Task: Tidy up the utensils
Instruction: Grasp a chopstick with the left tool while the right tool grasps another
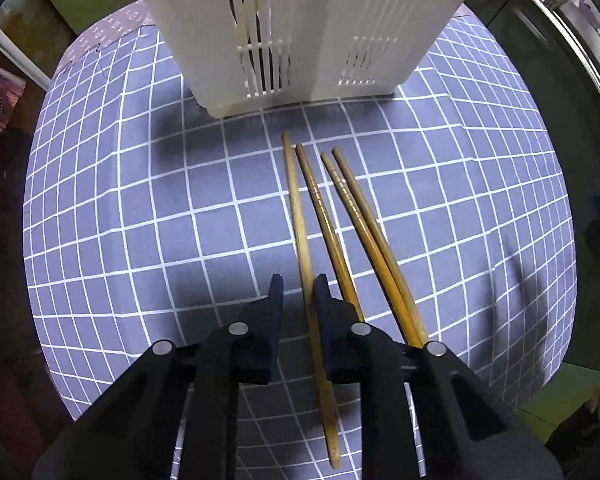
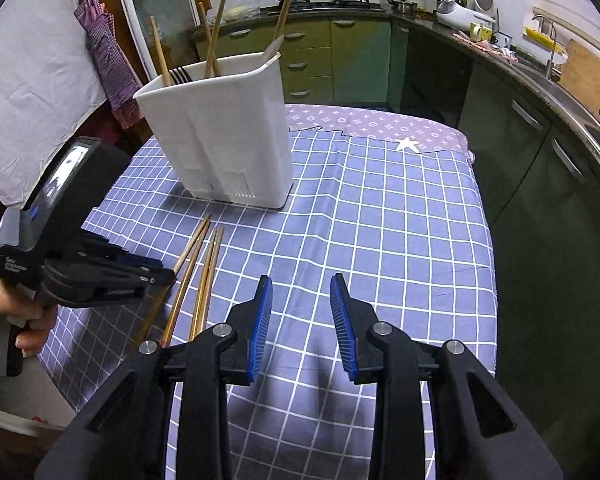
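Several wooden chopsticks (image 1: 332, 216) lie side by side on the checked tablecloth, pointing toward a white slotted utensil holder (image 1: 300, 28). My left gripper (image 1: 299, 286) is open, low over the cloth, with the leftmost chopstick (image 1: 300, 220) running between its fingers. In the right wrist view the holder (image 2: 220, 132) stands upright with several chopsticks and a fork in it. The loose chopsticks (image 2: 204, 272) lie before it, beside the left gripper (image 2: 156, 276). My right gripper (image 2: 301, 292) is open and empty above the cloth, right of the chopsticks.
The table (image 2: 400, 220) has a blue checked cloth, with a purple patterned cloth (image 2: 380, 124) at its far end. Green kitchen cabinets (image 2: 340, 60) and a counter with a sink (image 2: 560, 68) run behind and to the right.
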{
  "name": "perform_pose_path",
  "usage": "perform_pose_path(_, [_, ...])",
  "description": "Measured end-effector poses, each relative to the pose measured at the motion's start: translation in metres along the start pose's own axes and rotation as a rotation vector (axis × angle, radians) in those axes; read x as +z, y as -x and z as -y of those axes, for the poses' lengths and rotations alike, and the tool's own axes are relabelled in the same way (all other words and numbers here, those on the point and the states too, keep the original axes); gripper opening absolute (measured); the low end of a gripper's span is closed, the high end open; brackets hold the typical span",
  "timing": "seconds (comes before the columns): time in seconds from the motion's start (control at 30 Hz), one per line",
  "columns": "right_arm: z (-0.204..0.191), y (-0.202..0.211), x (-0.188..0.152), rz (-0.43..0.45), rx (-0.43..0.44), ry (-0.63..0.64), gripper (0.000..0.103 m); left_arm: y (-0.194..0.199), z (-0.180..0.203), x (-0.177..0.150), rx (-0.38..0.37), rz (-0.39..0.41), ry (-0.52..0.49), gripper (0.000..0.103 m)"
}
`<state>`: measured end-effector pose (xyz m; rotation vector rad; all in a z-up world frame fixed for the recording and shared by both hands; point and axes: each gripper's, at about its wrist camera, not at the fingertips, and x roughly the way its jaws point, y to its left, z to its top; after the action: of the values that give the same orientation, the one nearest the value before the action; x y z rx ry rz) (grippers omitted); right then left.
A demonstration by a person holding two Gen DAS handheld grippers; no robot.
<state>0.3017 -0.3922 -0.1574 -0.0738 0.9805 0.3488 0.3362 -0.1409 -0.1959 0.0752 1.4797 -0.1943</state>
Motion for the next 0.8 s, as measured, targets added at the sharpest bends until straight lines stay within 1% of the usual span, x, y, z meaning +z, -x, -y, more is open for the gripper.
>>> perform_pose_path(0.2, [0.001,0.001,-0.002,-0.008,0.004,0.0,0.03,-0.008,0.011,0.006,0.005,-0.013,0.0,0.014])
perform_pose_path(0.27, [0.001,0.001,-0.003,-0.014,0.005,0.002,0.03,-0.01,0.012,0.009,-0.003,-0.018,0.004,0.008])
perform_pose_path(0.5, [-0.004,-0.004,-0.003,-0.042,0.016,0.017,0.03,-0.009,0.0,0.0,-0.041,-0.014,0.014,0.007])
perform_pose_path(0.63, [-0.016,-0.017,-0.001,-0.101,0.037,0.048,0.03,0.005,-0.008,-0.008,-0.046,0.031,0.006,0.007])
perform_pose_path(0.7, [-0.023,-0.03,0.001,-0.152,0.08,0.055,0.03,0.016,-0.012,-0.014,-0.045,0.065,-0.005,0.007])
perform_pose_path(0.8, [-0.034,-0.051,0.005,-0.223,0.119,0.065,0.03,0.034,-0.018,-0.024,-0.071,0.118,-0.011,0.007])
